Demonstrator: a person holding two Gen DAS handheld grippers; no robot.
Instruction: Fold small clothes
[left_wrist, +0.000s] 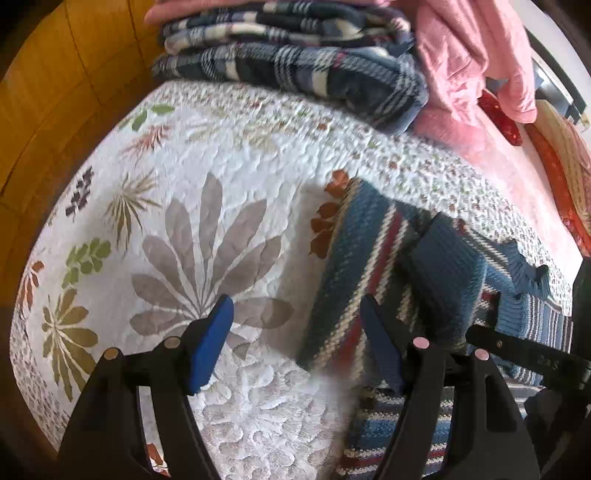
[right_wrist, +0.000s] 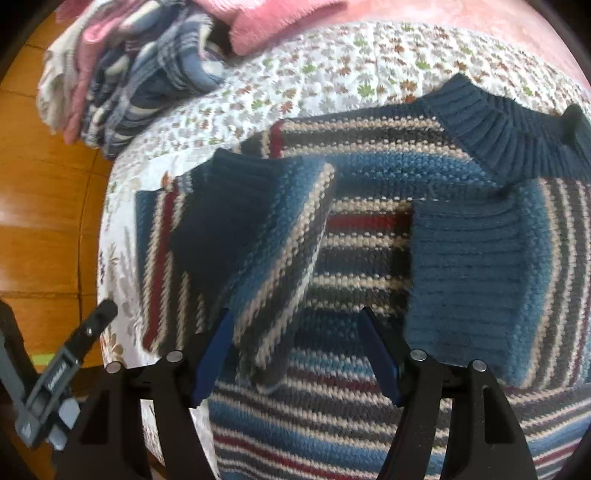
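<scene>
the striped sweater (right_wrist: 369, 236) lay flat on the floral quilt (left_wrist: 184, 184), collar (right_wrist: 517, 136) at the far right, with both sleeves already laid in across the body: the left sleeve (right_wrist: 258, 240) slanting, the right one (right_wrist: 469, 266) squarer. the right gripper (right_wrist: 299, 354) hung low over the near middle of the knit, blue pads (right_wrist: 210, 358) spread wide and holding nothing. the left gripper (left_wrist: 295, 347) was likewise wide open and empty, at the sweater's left edge over the quilt. a stack of folded plaid and pink clothes (left_wrist: 295, 62) sat at the far edge. the next fold looked to be hem to collar; it would go best with each gripper pinching a hem corner through all layers, lifting evenly so the slanted sleeve did not slip out.
</scene>
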